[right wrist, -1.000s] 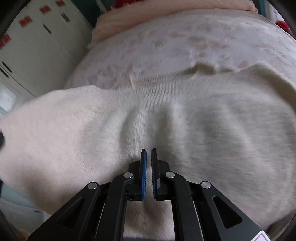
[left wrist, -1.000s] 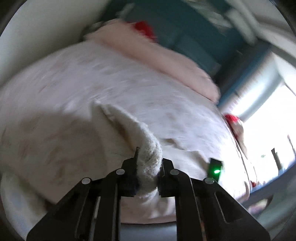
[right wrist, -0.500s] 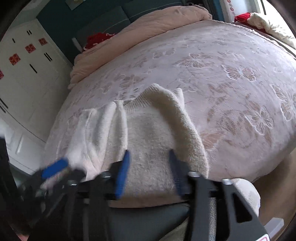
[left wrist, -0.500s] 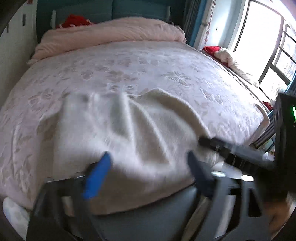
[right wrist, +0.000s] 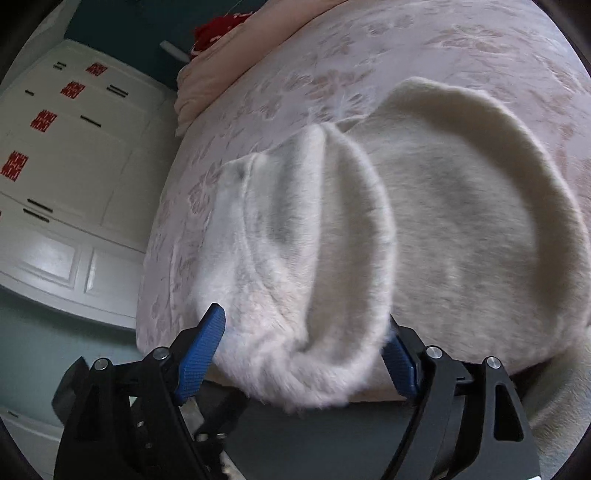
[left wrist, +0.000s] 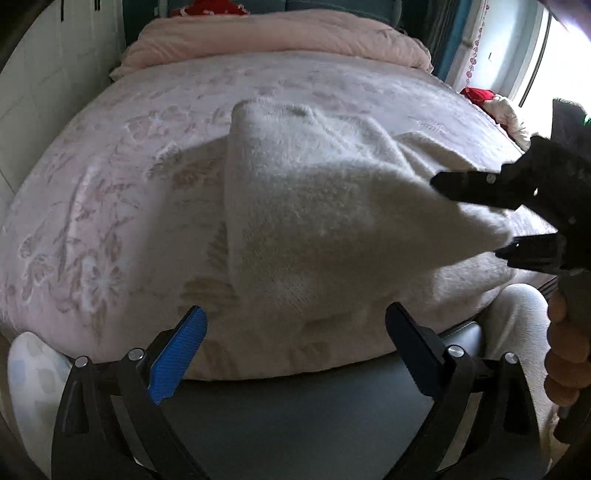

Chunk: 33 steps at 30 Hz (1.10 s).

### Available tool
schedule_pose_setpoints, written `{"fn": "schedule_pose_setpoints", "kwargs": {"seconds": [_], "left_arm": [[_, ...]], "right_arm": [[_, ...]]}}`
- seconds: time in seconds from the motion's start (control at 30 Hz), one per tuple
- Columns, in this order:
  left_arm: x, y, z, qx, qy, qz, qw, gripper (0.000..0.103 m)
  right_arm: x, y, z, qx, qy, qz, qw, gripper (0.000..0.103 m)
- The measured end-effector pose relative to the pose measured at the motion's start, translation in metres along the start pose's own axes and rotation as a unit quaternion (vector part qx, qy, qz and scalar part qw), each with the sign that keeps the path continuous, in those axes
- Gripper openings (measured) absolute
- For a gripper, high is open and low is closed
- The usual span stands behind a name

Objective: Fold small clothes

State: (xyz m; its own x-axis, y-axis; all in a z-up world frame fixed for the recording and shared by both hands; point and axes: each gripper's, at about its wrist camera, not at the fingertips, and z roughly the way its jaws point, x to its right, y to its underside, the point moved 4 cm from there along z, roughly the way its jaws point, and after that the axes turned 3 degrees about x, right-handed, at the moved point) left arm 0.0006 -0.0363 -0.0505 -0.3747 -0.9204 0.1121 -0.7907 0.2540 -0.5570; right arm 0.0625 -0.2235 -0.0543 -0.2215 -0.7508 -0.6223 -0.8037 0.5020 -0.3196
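A cream fuzzy sweater [left wrist: 314, 206] lies folded on the pink flowered bedspread [left wrist: 110, 184], near the bed's front edge. My left gripper [left wrist: 295, 332] stands wide open just in front of it, and its blue pads [left wrist: 181, 354] touch nothing. My right gripper [right wrist: 301, 350] is opening, with a thick rolled fold of the sweater [right wrist: 295, 258] lying loosely between its jaws. In the left wrist view the right gripper [left wrist: 469, 218] comes in from the right at the sweater's corner, with a hand [left wrist: 565, 350] behind it.
A rolled pink duvet [left wrist: 277, 40] and something red [left wrist: 210, 7] lie at the head of the bed. White wardrobe doors [right wrist: 55, 166] stand to the left, a bright window [left wrist: 561, 55] to the right. The dark bed frame [left wrist: 295, 413] runs below the grippers.
Both grippers were shut on the sweater and have let it go, the left first. The sweater has dropped onto the bed in a fold. My left gripper has sunk toward the front edge.
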Motion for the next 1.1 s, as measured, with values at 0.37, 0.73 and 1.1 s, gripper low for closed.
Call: {"fn": "schedule_pose_setpoints", "kwargs": {"seconds": [0.37, 0.73, 1.1], "left_arm": [[-0.008, -0.025, -0.032, 0.017, 0.1, -0.06, 0.993, 0.011], [0.077, 0.001, 0.001, -0.002, 0.054, 0.122, 0.991, 0.031], [0.015, -0.017, -0.02, 0.012, 0.024, -0.007, 0.9996, 0.067]], "right_arm": [[-0.069, -0.043, -0.096, 0.149, -0.047, -0.123, 0.98, 0.017], [0.105, -0.003, -0.057, 0.078, 0.059, 0.025, 0.995, 0.031], [0.059, -0.046, -0.064, 0.103, 0.098, -0.037, 0.989, 0.065]]}}
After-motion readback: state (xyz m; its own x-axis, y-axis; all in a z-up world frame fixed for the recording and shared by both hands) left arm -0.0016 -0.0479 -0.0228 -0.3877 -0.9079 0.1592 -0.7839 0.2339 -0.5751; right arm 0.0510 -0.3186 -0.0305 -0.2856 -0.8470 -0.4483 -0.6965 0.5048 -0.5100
